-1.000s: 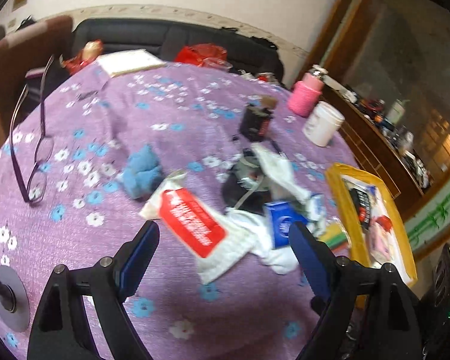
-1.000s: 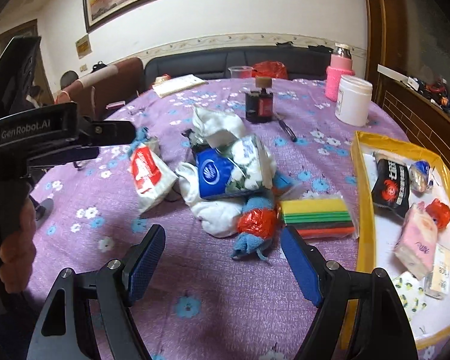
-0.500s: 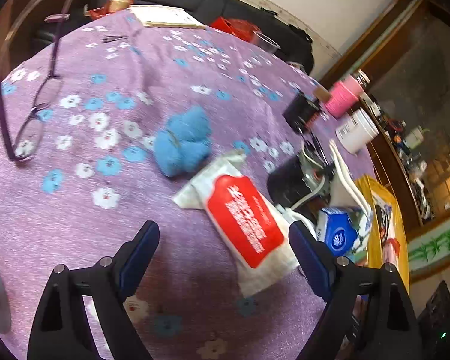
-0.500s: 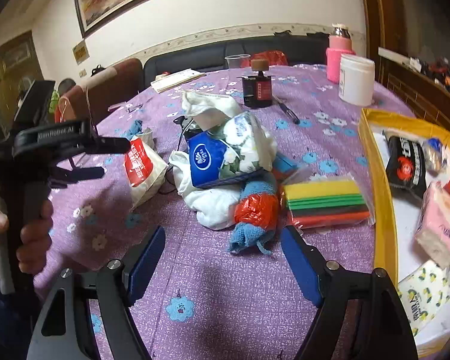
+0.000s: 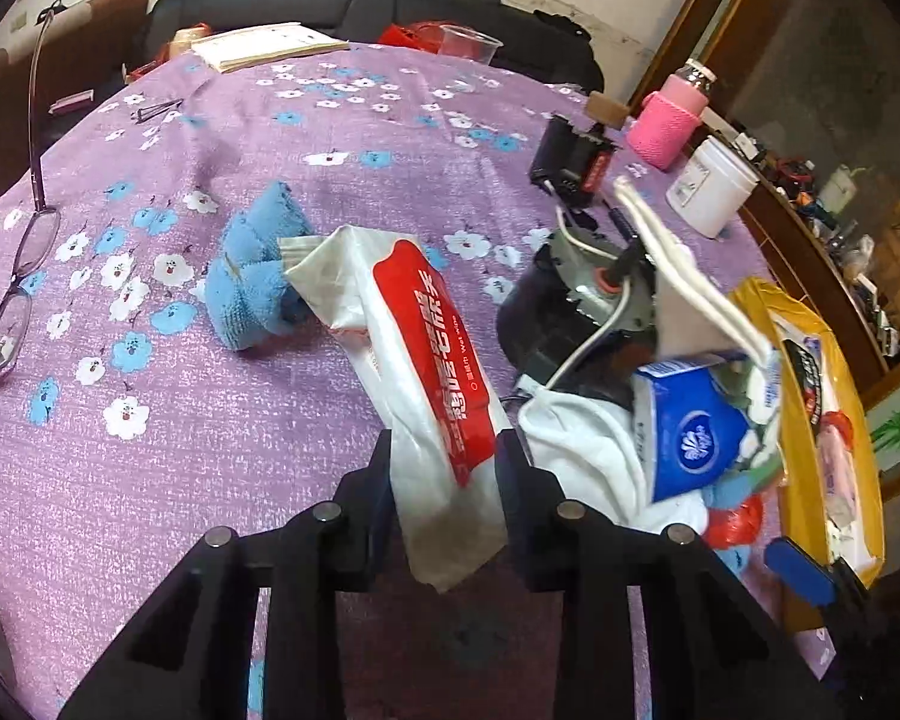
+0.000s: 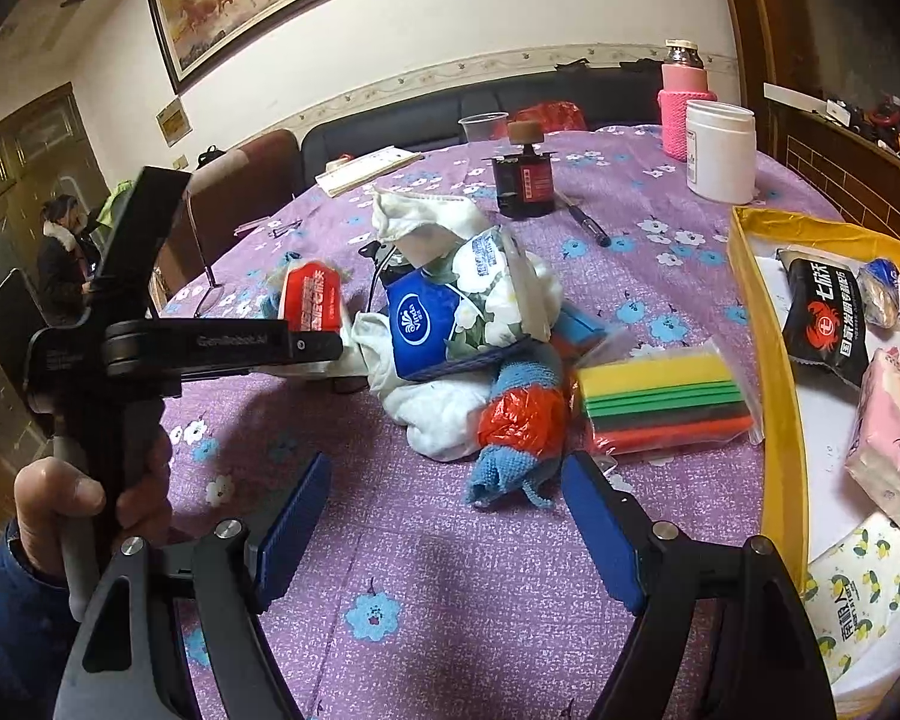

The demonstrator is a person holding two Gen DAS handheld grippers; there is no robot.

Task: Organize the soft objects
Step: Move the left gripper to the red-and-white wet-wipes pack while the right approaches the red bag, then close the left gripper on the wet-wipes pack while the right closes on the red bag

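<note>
A white wet-wipes pack with a red label (image 5: 426, 360) lies on the purple flowered tablecloth (image 5: 150, 450). My left gripper (image 5: 444, 462) is closing its jaws on the pack's near end, and both pads press its sides. The right wrist view shows that gripper (image 6: 330, 351) from the side at the pack (image 6: 312, 300). My right gripper (image 6: 444, 468) hangs open just short of a blue knitted piece wrapped in red plastic (image 6: 522, 420). A blue tissue pack (image 6: 432, 324) rests on a white cloth (image 6: 438, 414). A small blue towel (image 5: 246, 282) lies beside the wipes.
A yellow tray (image 6: 780, 420) at the right holds several soft packs. A bag of coloured sponges (image 6: 660, 402) lies beside it. Glasses (image 5: 12, 300), a black device with a cable (image 5: 570, 306), a black bottle (image 6: 525, 180), a white jar (image 6: 720, 150) and a pink bottle (image 6: 684, 102) stand around.
My left gripper came down over the wet-wipes pack and its jaws went from wide apart to closed around the pack's near end. The right gripper barely shifted.
</note>
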